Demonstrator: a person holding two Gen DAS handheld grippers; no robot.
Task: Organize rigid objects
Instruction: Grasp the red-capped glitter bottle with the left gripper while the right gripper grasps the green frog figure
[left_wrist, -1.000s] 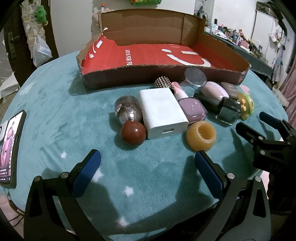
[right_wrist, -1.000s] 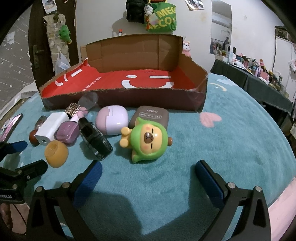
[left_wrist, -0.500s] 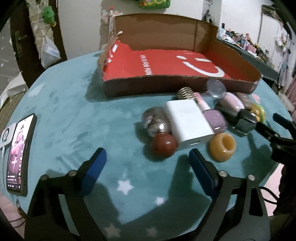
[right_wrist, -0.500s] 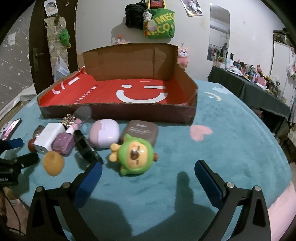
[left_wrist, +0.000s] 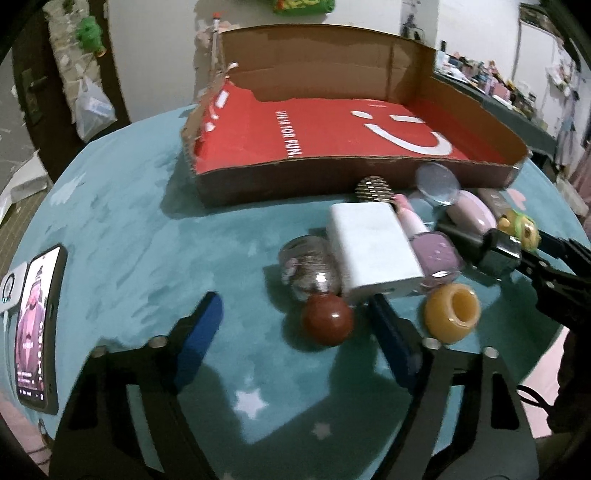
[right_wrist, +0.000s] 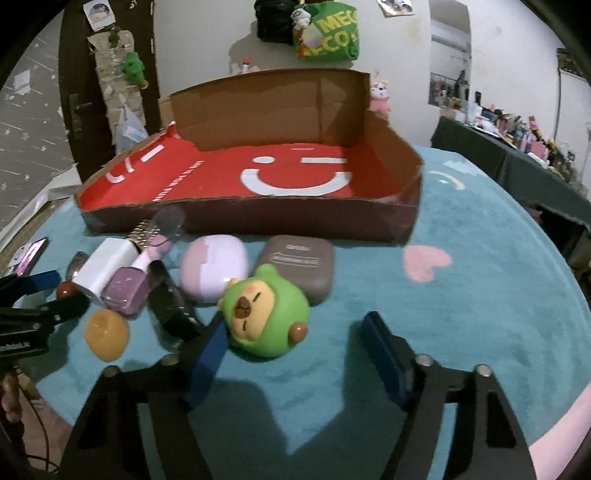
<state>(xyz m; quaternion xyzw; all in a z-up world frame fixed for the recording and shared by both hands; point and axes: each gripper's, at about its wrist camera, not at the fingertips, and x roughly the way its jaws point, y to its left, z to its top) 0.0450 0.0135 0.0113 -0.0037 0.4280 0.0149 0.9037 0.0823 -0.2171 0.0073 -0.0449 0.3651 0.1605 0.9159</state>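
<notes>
A shallow cardboard box (left_wrist: 280, 181) with a red floor (right_wrist: 280, 173) lies on the teal cloth. In front of it lie a dark red ball (left_wrist: 327, 319), a clear ball (left_wrist: 308, 266), a white charger (left_wrist: 373, 247), a purple nail polish bottle (left_wrist: 436, 254), an amber ring (left_wrist: 452, 312), a black bottle (right_wrist: 168, 302), a lilac case (right_wrist: 212, 267), a brown case (right_wrist: 301, 266) and a green toy (right_wrist: 264, 314). My left gripper (left_wrist: 295, 339) is open, its fingers either side of the red ball. My right gripper (right_wrist: 295, 354) is open, just in front of the green toy.
A phone (left_wrist: 35, 328) lies at the cloth's left edge. A hairbrush with a mirror (left_wrist: 436, 179) leans against the box front. A pink heart patch (right_wrist: 426, 262) marks the cloth to the right. A cluttered dark table (right_wrist: 517, 155) stands at the far right.
Both grippers have moved forward and lower. The left now has the red ball between its fingers; the right has closed in on the green toy. Both stay open.
</notes>
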